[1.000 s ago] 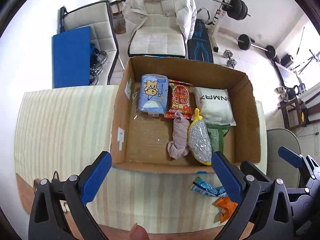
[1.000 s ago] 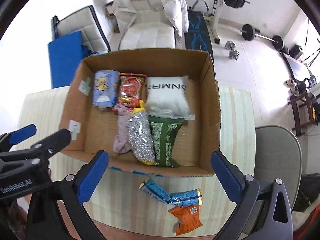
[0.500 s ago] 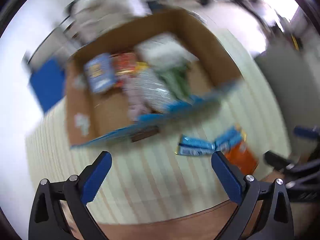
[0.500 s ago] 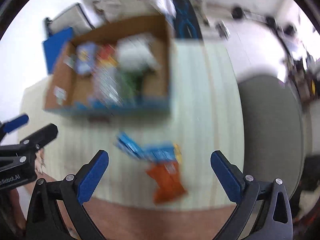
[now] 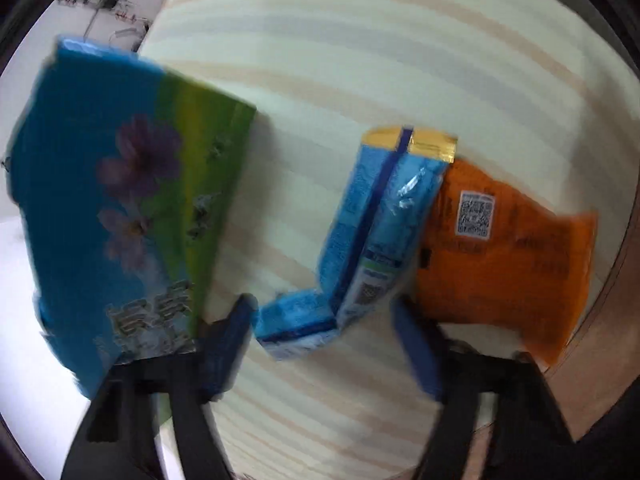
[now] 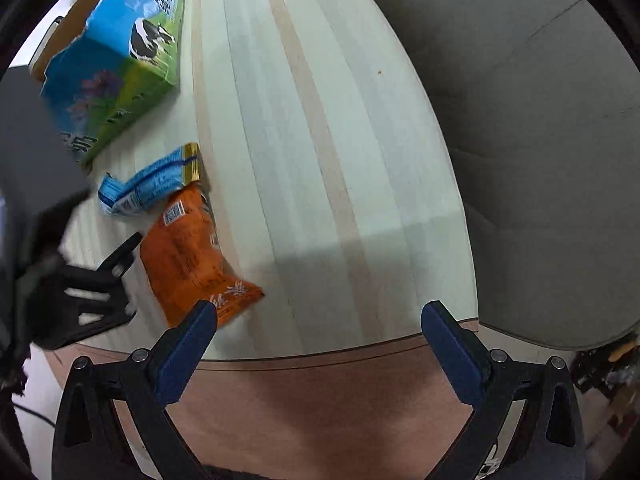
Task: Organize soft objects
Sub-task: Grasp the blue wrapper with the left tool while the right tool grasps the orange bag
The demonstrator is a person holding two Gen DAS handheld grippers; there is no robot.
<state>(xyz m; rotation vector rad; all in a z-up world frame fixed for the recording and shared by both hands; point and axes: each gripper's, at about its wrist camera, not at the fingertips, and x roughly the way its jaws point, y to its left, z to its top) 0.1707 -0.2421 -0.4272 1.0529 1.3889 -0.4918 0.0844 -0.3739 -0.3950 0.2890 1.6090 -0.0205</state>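
A blue snack packet [image 5: 372, 240] lies on the striped tablecloth, its near end between my left gripper's [image 5: 324, 336] open jaws. An orange snack packet [image 5: 500, 256] lies against its right side. In the right wrist view the blue packet [image 6: 148, 188] and the orange packet [image 6: 188, 256] lie at the left, with the left gripper's body [image 6: 76, 280] reaching in beside them. My right gripper [image 6: 320, 340] is open and empty over the table's front edge, right of the orange packet.
The cardboard box's printed blue and green outer wall [image 5: 120, 208] stands close on the left; it also shows in the right wrist view [image 6: 120, 56]. A grey chair seat [image 6: 540, 140] is beyond the table's right edge. The table's wooden rim [image 6: 320, 392] runs below.
Both grippers have swung down and away from the box toward the packets on the table. The left gripper has come in low around the blue packet and its jaws stand narrower.
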